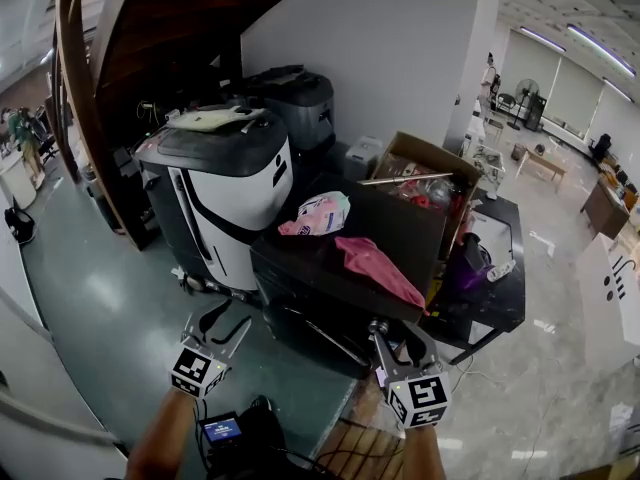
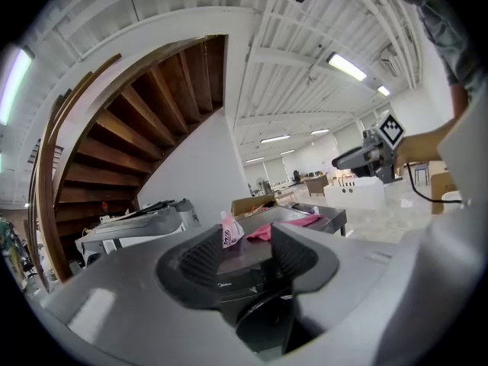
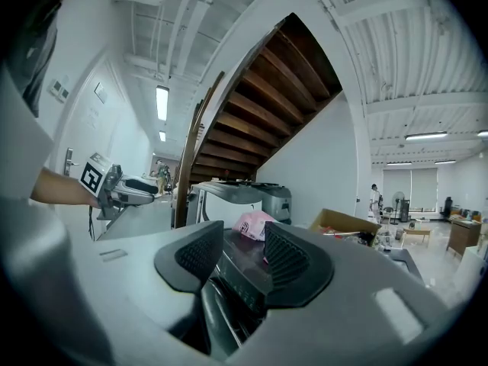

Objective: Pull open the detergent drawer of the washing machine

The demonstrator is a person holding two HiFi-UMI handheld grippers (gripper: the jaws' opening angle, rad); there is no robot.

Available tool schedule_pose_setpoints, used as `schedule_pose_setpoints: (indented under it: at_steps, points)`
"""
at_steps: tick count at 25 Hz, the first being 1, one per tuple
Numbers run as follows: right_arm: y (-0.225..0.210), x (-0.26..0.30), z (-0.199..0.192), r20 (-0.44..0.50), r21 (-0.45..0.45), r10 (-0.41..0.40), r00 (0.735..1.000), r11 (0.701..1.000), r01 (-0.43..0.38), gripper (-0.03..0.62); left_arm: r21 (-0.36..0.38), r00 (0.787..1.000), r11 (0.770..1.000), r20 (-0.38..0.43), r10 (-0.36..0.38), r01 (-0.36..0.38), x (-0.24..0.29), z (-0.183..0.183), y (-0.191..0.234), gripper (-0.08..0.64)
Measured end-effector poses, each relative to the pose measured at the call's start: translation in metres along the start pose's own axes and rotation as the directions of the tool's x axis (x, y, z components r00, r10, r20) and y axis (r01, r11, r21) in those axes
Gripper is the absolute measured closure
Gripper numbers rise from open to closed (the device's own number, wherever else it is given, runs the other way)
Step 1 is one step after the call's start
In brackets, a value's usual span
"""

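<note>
The dark washing machine point(image 1: 300, 273) stands in front of me with a pink cloth point(image 1: 375, 265) and a pink bag point(image 1: 322, 211) on its top. I cannot make out its detergent drawer in the head view. My left gripper point(image 1: 218, 320) is open and empty, short of the machine's left front corner. My right gripper point(image 1: 402, 333) is also open and empty, near the right front corner. In the left gripper view the open left gripper point(image 2: 248, 254) frames the washer's front panel point(image 2: 229, 279). In the right gripper view the open right gripper point(image 3: 242, 254) frames the control strip point(image 3: 238, 280).
A white and black machine point(image 1: 225, 183) stands left of the washer. Behind it at the right are an open cardboard box point(image 1: 425, 163) and a low black table point(image 1: 495, 283). A wooden staircase point(image 1: 90, 88) curves up at the left. Cables lie on the floor by my feet.
</note>
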State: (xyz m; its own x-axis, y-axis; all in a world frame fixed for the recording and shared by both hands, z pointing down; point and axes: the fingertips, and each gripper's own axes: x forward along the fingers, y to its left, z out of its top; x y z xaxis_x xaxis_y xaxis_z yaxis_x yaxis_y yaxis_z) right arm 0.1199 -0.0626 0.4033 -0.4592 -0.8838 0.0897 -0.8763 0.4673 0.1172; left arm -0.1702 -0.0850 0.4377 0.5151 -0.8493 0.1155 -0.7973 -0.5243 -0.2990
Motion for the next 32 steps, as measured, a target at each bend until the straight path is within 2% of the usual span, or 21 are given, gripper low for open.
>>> schedule_pose_setpoints:
  at_steps: [11,15,19,23,26,30,32]
  points:
    - [0.004,0.104,0.045,-0.012,0.014,-0.07,0.997,0.997,0.07,0.428,-0.067,0.994,0.992,0.015,-0.105,0.106,0.081,-0.009,0.093,0.331]
    - [0.013,0.118,0.057,0.006,-0.001,-0.058,0.998,0.998,0.058,0.428,-0.042,0.993,0.993,0.036,-0.109,0.11,0.093,-0.001,0.111,0.331]
    - [0.007,0.111,0.056,0.059,-0.007,-0.028,0.998,1.0,0.028,0.428,-0.038,0.995,0.997,0.067,-0.069,0.071,0.093,0.003,0.097,0.331]
    - [0.004,0.083,0.046,0.074,-0.004,0.031,0.997,1.0,-0.031,0.428,-0.051,0.999,0.998,0.031,-0.04,0.041,0.07,0.0,0.056,0.331]
    - [-0.009,0.059,0.052,0.097,-0.042,0.052,0.994,0.998,-0.048,0.428,-0.042,0.999,0.999,0.033,-0.004,0.005,0.058,0.008,0.036,0.331]
    - [-0.025,0.034,0.053,0.104,-0.034,0.081,0.991,0.996,-0.078,0.428,-0.095,0.999,0.995,0.028,0.037,-0.034,0.044,0.015,0.015,0.331]
    - [-0.029,0.024,0.055,0.115,-0.032,0.101,0.988,0.995,-0.098,0.428,-0.072,0.999,0.997,0.016,0.04,-0.039,0.042,0.019,0.005,0.331]
